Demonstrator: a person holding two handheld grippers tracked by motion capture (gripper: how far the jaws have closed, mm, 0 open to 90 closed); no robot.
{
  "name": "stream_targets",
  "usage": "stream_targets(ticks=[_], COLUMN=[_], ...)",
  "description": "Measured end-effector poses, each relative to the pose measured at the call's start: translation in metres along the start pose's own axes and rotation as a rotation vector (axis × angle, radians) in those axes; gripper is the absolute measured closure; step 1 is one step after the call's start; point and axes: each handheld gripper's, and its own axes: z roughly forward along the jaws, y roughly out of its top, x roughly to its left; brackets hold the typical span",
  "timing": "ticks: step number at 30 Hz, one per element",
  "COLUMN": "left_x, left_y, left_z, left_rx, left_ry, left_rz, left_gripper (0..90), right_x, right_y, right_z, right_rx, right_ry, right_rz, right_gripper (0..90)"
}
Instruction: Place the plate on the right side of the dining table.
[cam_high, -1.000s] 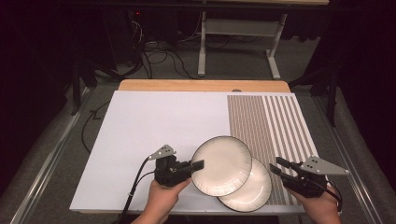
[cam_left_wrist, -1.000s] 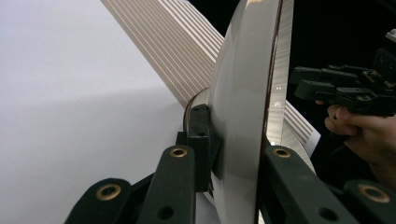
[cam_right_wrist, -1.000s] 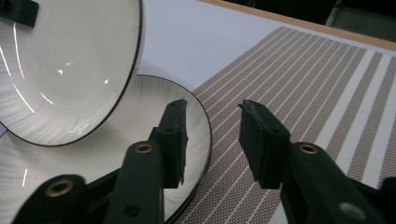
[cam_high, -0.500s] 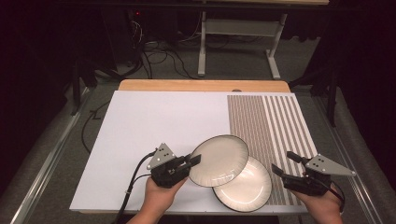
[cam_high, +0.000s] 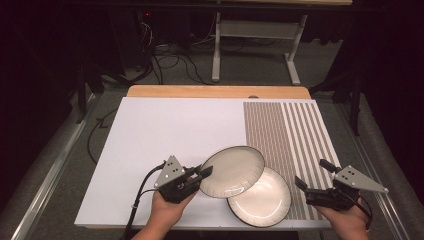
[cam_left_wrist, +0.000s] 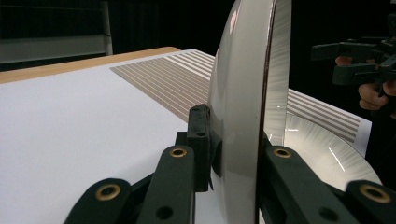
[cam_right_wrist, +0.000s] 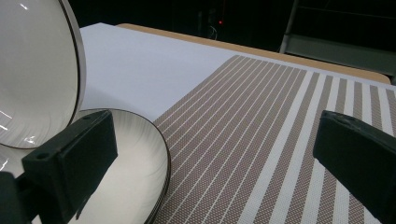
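White-glazed upper plate (cam_high: 232, 171) w/ a thin dark rim is sitting clamped in my left gripper (cam_high: 199, 176). Both pads are pinching its near-left edge, one on each face, so it's being held tilted and lifted off the lower plate (cam_high: 262, 197). In the left gripper view that plate (cam_left_wrist: 243, 107) is standing almost edge-on between the jaws, w/ the lower plate (cam_left_wrist: 322, 149) lying flat just beyond them on the right. Lower plate is resting on the white mat (cam_high: 165, 135), partly tucked under the raised one, its right edge overlapping the brown striped mat (cam_high: 285, 130). Further right, my right gripper (cam_high: 315, 176) is hovering w/ jaws spread wide, having just been opening; nothing is being pinched between the fingers. Lower plate's rim is lying just by its left finger (cam_right_wrist: 70, 158), raised plate up-left of that, stripes running ahead btwn the fingertips.
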Motion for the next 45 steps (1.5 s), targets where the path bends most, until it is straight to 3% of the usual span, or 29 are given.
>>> stream_targets(ticks=[6, 11, 15, 22, 38, 45], left_x=[0.001, 0.001, 0.003, 0.004, 0.002, 0.003], left_y=[0.000, 0.001, 0.001, 0.001, 0.000, -0.001], left_z=[-0.001, -0.002, -0.002, 0.000, -0.001, -0.002], left_rx=[0.007, 0.017, 0.025, 0.030, 0.022, 0.018], left_ry=[-0.004, 0.002, 0.002, 0.007, 0.010, 0.010], left_rz=[0.008, 0.012, 0.004, 0.001, 0.021, 0.020], left_gripper=[79.6, 79.4, 79.3, 79.5, 79.7, 79.6], right_x=[0.002, 0.008, 0.011, 0.022, 0.062, 0.072], right_y=[0.002, 0.011, 0.017, 0.030, 0.043, 0.039], right_z=[0.000, 0.002, 0.003, 0.016, 0.055, 0.069], right_rx=[-0.005, -0.020, -0.029, -0.039, 0.016, 0.055], right_ry=[0.001, 0.048, 0.059, 0.109, 0.225, 0.260], right_rz=[0.003, -0.005, -0.013, -0.028, -0.063, -0.030], right_gripper=[0.9, 2.3, 3.2, 5.1, 16.1, 22.8])
